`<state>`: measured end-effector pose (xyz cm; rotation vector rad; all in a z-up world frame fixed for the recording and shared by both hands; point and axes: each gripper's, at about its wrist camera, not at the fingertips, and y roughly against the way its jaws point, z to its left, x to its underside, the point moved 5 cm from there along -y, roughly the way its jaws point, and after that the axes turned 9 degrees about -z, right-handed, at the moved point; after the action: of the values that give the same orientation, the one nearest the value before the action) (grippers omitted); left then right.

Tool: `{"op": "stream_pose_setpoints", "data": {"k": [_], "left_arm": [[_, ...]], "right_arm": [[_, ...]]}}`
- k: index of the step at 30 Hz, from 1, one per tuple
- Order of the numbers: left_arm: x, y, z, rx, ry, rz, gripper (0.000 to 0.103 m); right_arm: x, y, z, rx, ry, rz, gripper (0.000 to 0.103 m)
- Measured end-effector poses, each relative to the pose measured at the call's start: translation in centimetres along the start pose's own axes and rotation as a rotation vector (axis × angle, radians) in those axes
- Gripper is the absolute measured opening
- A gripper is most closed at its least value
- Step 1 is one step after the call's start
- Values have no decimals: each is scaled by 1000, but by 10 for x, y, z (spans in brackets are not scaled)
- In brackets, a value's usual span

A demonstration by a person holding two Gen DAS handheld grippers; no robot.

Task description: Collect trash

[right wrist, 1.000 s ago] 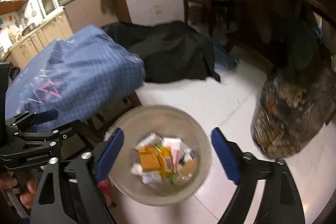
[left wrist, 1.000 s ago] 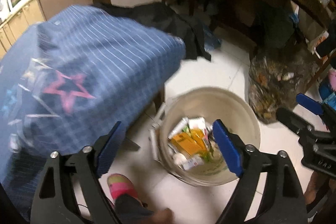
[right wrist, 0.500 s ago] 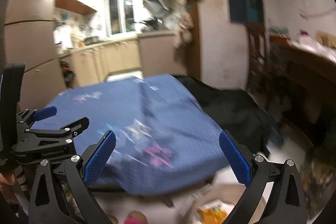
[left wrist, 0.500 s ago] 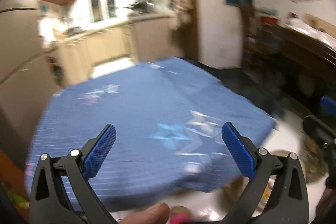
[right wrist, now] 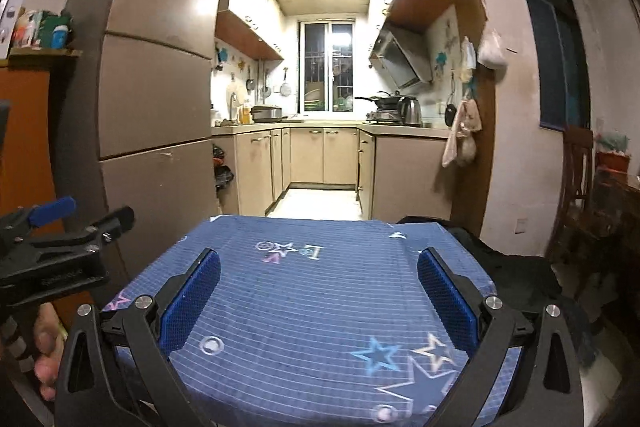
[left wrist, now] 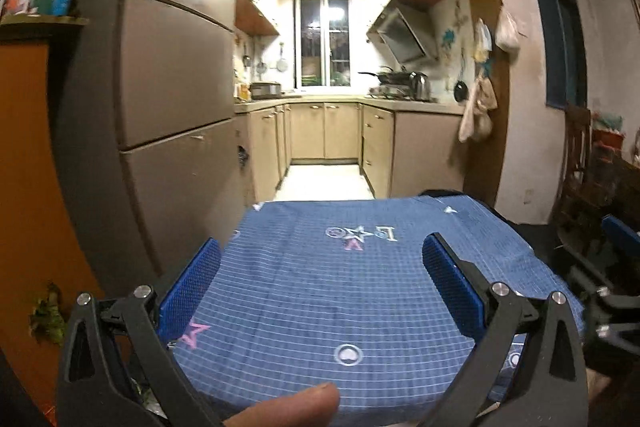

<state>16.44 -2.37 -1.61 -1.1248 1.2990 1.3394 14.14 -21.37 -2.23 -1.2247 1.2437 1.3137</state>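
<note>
currently both tools face a kitchen doorway, held nearly level over a table under a blue checked tablecloth (left wrist: pixel 344 291). the left gripper (left wrist: pixel 320 279) has its jaws spread wide with nothing between the blue pads; the right gripper (right wrist: pixel 318 285) stands the same way, wide and empty. in the right wrist view the left gripper also appears at the left edge, with the person's hand (right wrist: pixel 46 343) around its handle.

task item location: no trash and no bin is visible in either view (the cloth top is bare apart from its printed stars and letters), so where the trash lies cannot be told from here.

likely faults, as a judgement:
- with nothing to collect in sight, either tool could be steered toward the wrong spot, since the cameras look across the table, not down at the floor.
- wide jaws carried low over the cloth could snag a fold and drag it.
- the two tools sit close side by side and could knock together on a turn.

surroundings: a tall refrigerator (left wrist: pixel 172 99) fills the left of the frame, beige cabinets (right wrist: pixel 324 157) run along the far wall under a window (left wrist: pixel 325 41), a range hood (right wrist: pixel 402 61) hangs upper right, and a dark garment (right wrist: pixel 516 271) lies at the table's right edge. the table itself blocks the direct path ahead.
</note>
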Motion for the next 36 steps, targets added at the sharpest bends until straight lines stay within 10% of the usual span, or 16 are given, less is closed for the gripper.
{"op": "stream_pose_setpoints", "data": {"k": [36], "left_arm": [[2,16,9,112,11,-9,98]], "right_arm": [[7,40,11,-15,-22,1,98]]}}
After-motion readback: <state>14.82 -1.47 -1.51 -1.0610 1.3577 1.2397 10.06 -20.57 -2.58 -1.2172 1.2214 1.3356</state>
